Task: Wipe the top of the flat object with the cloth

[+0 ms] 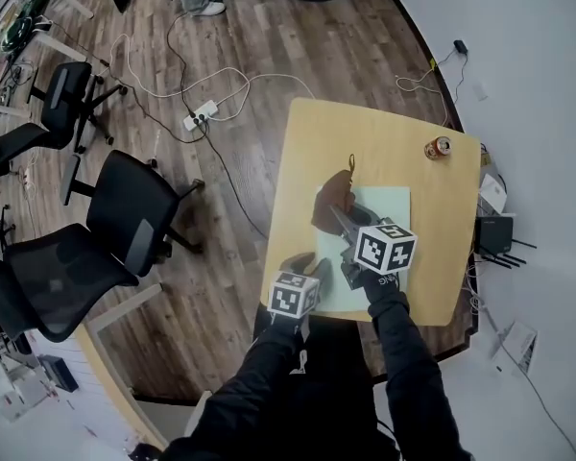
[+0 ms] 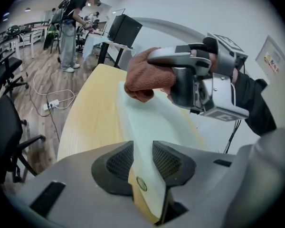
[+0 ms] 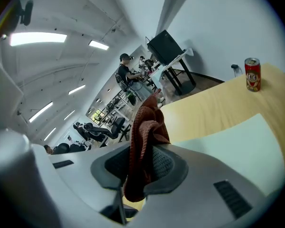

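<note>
Clamping cloth (image 3: 145, 122) in right gripper (image 3: 145, 164), left gripper (image 2: 142, 159) spread astride flat object (image 2: 154, 120), evident only in its view

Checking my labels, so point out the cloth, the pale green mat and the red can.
cloth (image 3: 146, 122): right gripper view, fold above the jaws.
pale green mat (image 1: 392, 207): head view, bare far corner.
red can (image 3: 252, 74): right gripper view, its side.

A light wooden table (image 1: 317, 142) with rounded corners carries a pale green flat sheet (image 1: 394, 205) on its near half. A red can (image 1: 442, 148) stands upright by the far right corner, apart from the sheet.
</note>
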`<action>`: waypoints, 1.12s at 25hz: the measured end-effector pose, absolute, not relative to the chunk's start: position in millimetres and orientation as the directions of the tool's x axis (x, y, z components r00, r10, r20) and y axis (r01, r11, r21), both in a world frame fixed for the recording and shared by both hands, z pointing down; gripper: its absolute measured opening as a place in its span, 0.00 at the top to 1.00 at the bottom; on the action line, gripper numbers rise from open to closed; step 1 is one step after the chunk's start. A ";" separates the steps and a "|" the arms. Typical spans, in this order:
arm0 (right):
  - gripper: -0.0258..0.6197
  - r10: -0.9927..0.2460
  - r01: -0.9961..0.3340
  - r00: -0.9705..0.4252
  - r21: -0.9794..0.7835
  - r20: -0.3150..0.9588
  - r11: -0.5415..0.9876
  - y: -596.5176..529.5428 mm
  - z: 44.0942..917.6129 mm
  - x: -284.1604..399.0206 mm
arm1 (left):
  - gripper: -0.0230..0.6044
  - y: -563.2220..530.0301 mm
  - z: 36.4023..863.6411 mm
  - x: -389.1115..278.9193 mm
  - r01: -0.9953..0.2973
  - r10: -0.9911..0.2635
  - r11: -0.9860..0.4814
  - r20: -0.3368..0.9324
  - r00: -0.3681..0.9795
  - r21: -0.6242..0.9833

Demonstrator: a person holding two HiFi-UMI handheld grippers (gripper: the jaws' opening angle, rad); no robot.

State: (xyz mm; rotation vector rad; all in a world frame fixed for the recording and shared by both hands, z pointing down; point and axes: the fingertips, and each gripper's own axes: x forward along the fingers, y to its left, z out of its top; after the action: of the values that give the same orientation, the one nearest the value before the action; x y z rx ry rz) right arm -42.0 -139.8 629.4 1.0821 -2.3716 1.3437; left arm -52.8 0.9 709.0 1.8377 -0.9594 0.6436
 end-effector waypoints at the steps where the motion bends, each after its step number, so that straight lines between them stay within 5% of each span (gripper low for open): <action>1: 0.82 -0.486 -0.679 -0.714 -0.666 0.504 0.307 -142.3 636.2 -45.3 | 0.74 0.9 709.8 -52.8 -0.828 -0.339 -0.261 0.756 0.560 0.496; 28: 0.82 -0.546 -0.833 -0.524 -0.529 0.654 0.165 -162.8 692.6 79.4 | 0.75 0.6 715.6 -52.1 -0.841 -0.339 -0.263 0.770 0.540 0.474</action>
State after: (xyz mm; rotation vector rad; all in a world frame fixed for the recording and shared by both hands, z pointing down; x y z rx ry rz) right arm 79.4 -162.8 692.6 1.3194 -2.1349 1.2925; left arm -52.1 0.6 715.6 1.8368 -0.9718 0.6686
